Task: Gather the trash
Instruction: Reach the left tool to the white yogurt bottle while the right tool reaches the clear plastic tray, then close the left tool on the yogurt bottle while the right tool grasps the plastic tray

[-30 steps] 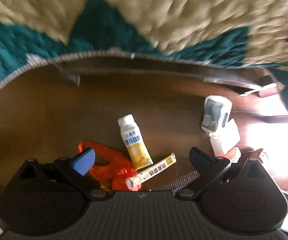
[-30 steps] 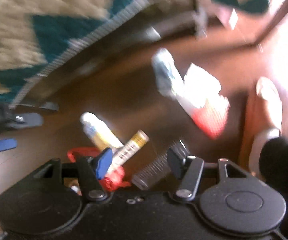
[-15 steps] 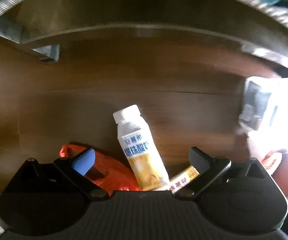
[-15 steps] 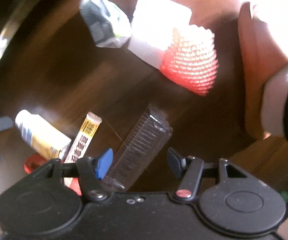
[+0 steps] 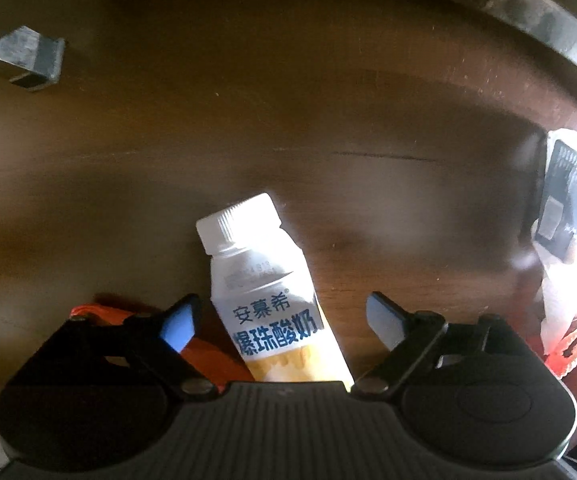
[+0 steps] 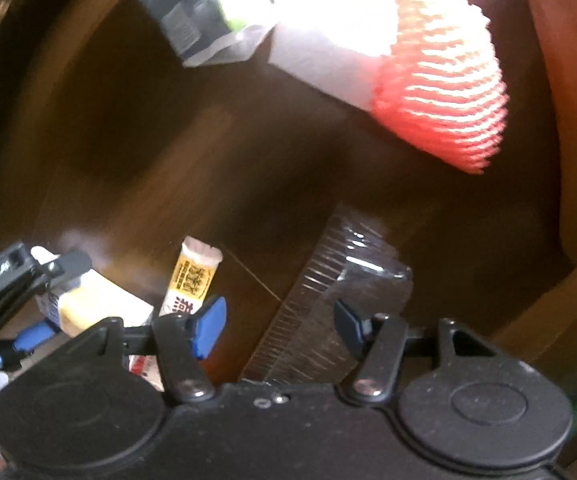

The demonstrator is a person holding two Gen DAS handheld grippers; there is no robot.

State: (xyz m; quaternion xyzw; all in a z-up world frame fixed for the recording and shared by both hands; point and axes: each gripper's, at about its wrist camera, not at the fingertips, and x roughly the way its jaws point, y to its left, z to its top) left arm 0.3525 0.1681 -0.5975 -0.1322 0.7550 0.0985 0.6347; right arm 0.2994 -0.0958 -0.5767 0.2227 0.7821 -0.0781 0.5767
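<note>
Left gripper (image 5: 280, 322) jaws spread around a white-and-yellow plastic yogurt bottle (image 5: 272, 300) lying on the dark wooden floor (image 5: 248, 120), lower centre of frame, long axis near vertical, cap pointing up-left. Right gripper (image 6: 278, 324) jaws spread over a clear ribbed plastic tray (image 6: 328, 300), low centre, long axis running up-right.

The bottle (image 5: 266, 300) lay on the floor (image 5: 248, 120) between the left gripper's (image 5: 280, 320) spread fingers, a bag (image 5: 204, 354) just left of it. The tray (image 6: 328, 312) sat between the right gripper's (image 6: 280, 326) fingers, a wrapper (image 6: 192, 276) to its left and a net sleeve (image 6: 444, 96) beyond.
</note>
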